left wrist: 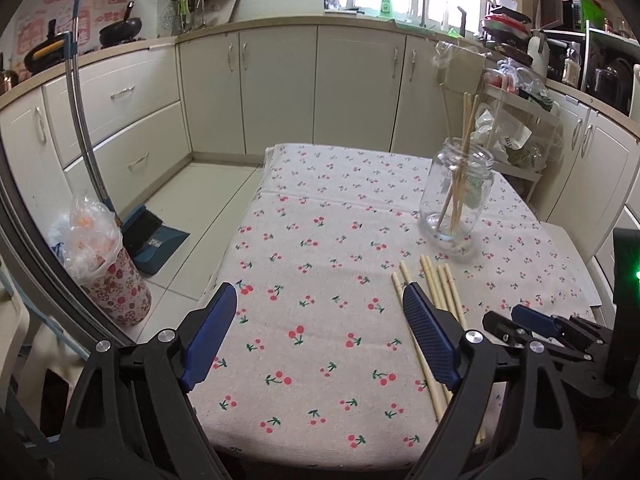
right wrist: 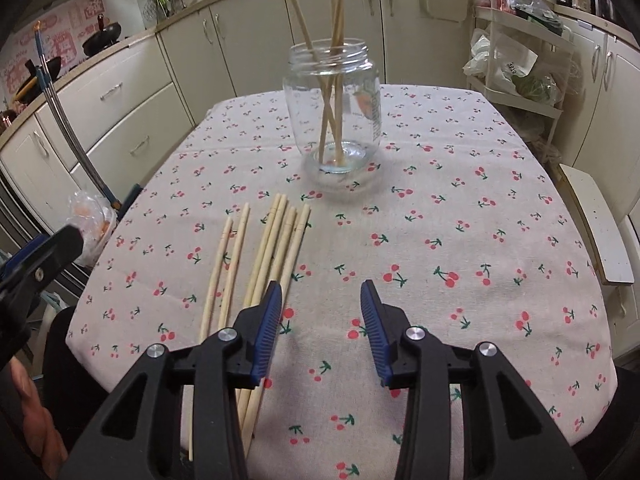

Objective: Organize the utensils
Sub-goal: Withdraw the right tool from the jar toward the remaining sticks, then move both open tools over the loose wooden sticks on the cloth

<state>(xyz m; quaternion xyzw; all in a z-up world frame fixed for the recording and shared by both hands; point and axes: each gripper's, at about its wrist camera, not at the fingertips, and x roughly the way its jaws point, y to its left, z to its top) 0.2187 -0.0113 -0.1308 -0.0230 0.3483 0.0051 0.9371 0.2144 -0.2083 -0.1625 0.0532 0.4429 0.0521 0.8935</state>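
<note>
A clear glass jar point(right wrist: 333, 120) stands upright on the cherry-print tablecloth point(right wrist: 460, 248) and holds three wooden chopsticks point(right wrist: 338, 92). It also shows at the right in the left wrist view point(left wrist: 456, 196). Several loose chopsticks point(right wrist: 264, 256) lie flat in a row in front of the jar, left of centre; they also show in the left wrist view point(left wrist: 438, 284). My right gripper point(right wrist: 320, 300) is open and empty just above the cloth, its left finger over the loose chopsticks. My left gripper point(left wrist: 318, 300) is open and empty, to the left of the loose chopsticks.
The table ends at the left, with a floral bin point(left wrist: 108, 280) and a dustpan point(left wrist: 156, 240) on the floor beside it. A white stool point(right wrist: 596, 224) stands at the table's right. A rack with bags point(right wrist: 516, 64) and cabinets point(left wrist: 280, 88) lie beyond.
</note>
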